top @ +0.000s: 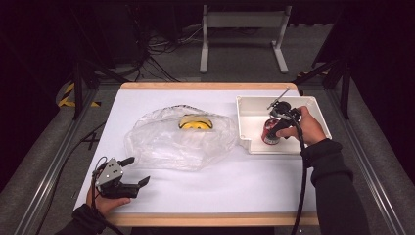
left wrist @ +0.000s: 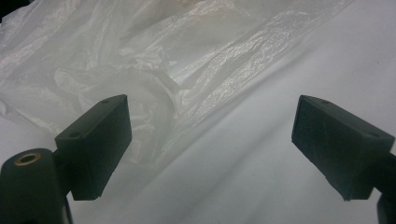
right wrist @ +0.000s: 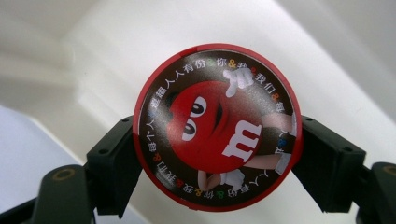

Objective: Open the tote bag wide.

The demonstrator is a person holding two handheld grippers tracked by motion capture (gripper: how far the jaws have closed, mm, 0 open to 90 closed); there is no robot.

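Red candy can (top: 270, 133) stands upright in the white tray (top: 313, 105) at the right of the high view, near the tray's lower left corner. My right hand-held gripper (top: 275, 128) comes at it from the right and above, and its black jaws sit on either side of the can's top. My left hand-held gripper (top: 134, 171) rests low at the lower left of the frame on the white table (top: 205, 191), jaws spread apart with nothing between them, just beside the lower left edge of a crumpled clear plastic bag (top: 181, 139) that lies mid-table. Something yellow (top: 195, 122) shows through the bag near its upper middle.

From the left gripper view, my two jaws stand wide apart at the lower left and lower right, and the bag (left wrist: 154, 60) fills the upper left, its edge close ahead of the left jaw.

From the right gripper view, the can's round lid (right wrist: 217, 128) sits in the centre of the frame: a red rim, a dark face, a red cartoon candy figure with a white "m", and a ring of small characters around it. My jaws are clamped against the lid's left and right edges, with the tray's pale floor (right wrist: 140, 42) behind.
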